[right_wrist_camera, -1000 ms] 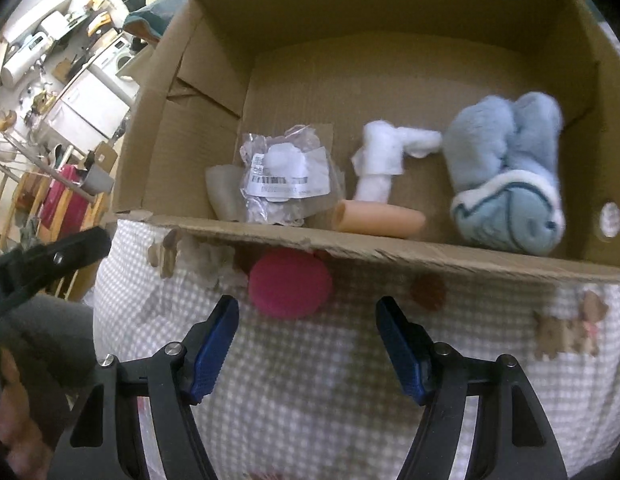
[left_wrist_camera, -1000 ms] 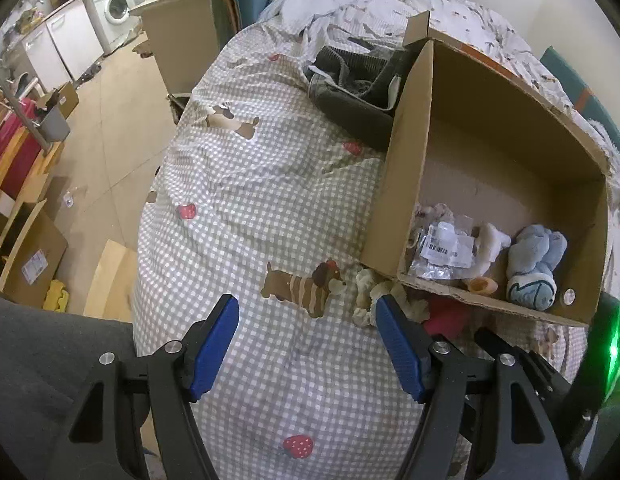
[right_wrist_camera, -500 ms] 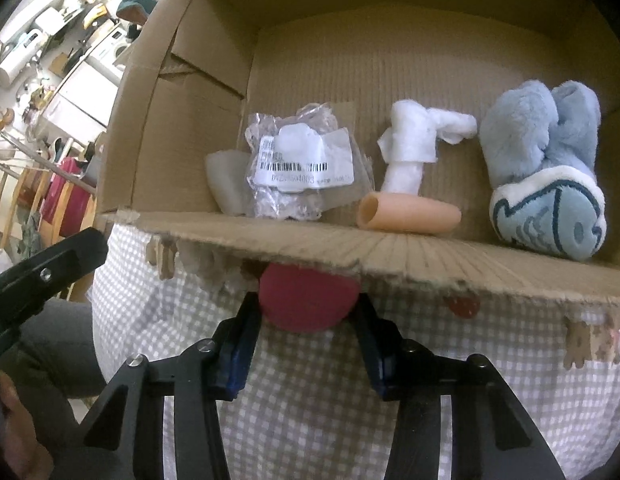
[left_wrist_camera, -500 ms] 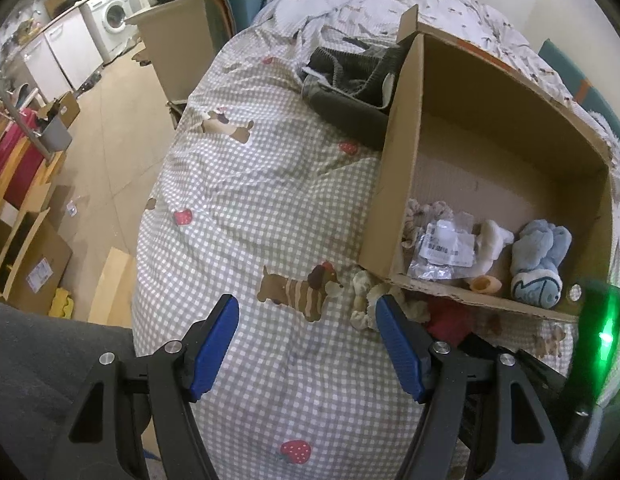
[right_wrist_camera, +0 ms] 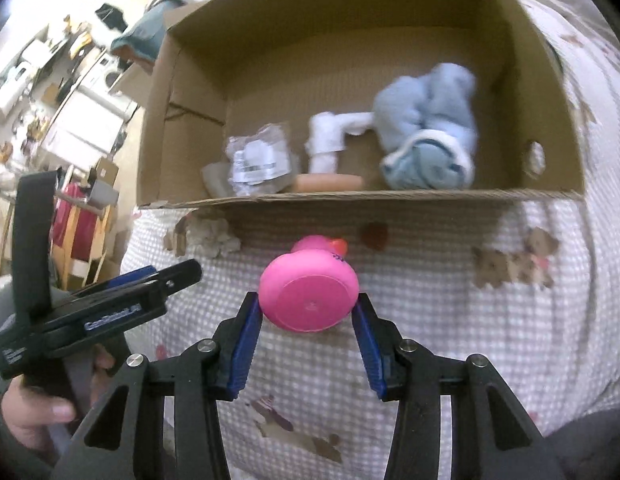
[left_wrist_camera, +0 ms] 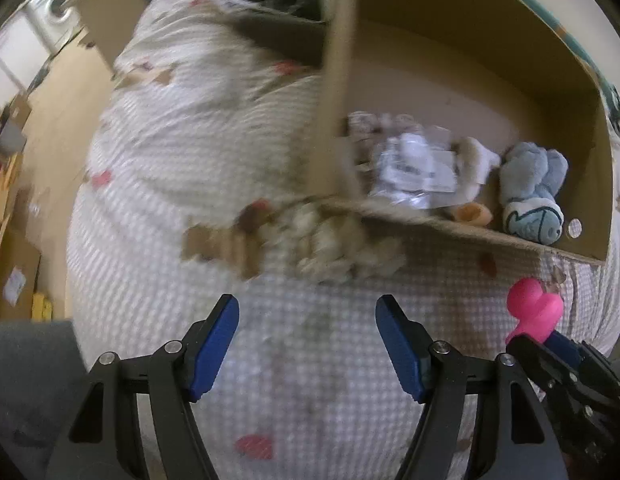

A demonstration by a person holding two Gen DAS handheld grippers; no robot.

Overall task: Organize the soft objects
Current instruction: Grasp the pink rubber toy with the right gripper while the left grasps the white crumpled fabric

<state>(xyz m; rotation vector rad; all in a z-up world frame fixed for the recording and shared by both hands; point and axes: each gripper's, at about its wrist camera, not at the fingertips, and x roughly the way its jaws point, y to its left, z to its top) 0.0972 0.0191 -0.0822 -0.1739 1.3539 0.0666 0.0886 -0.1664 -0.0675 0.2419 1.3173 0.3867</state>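
Covering the bed [left_wrist_camera: 157, 168] is a grey-and-white checked quilt printed with brown dogs and small red shapes, and on it sits an open cardboard box [right_wrist_camera: 181, 112] holding a blue plush toy [right_wrist_camera: 426, 140], a white soft piece [right_wrist_camera: 330, 140], a plastic-wrapped packet [right_wrist_camera: 257, 160] and an orange tube [right_wrist_camera: 326, 181]. A cream fluffy item [left_wrist_camera: 330, 244] lies on the quilt just outside the box's front wall. The right gripper [right_wrist_camera: 307, 316] has just been closing its jaws, and they now pinch a pink rubber duck [right_wrist_camera: 308, 288], held above the quilt in front of the box; the left wrist view shows the same duck at its right edge. The left gripper [left_wrist_camera: 307, 344] hangs over bare quilt with its jaws spread and nothing between them, a hand [right_wrist_camera: 33, 404] gripping its handle. Beyond the bed, the room shows a washing machine [left_wrist_camera: 55, 4], white cabinets [right_wrist_camera: 89, 120], a wooden floor [left_wrist_camera: 57, 92] and other cardboard boxes [left_wrist_camera: 13, 276].
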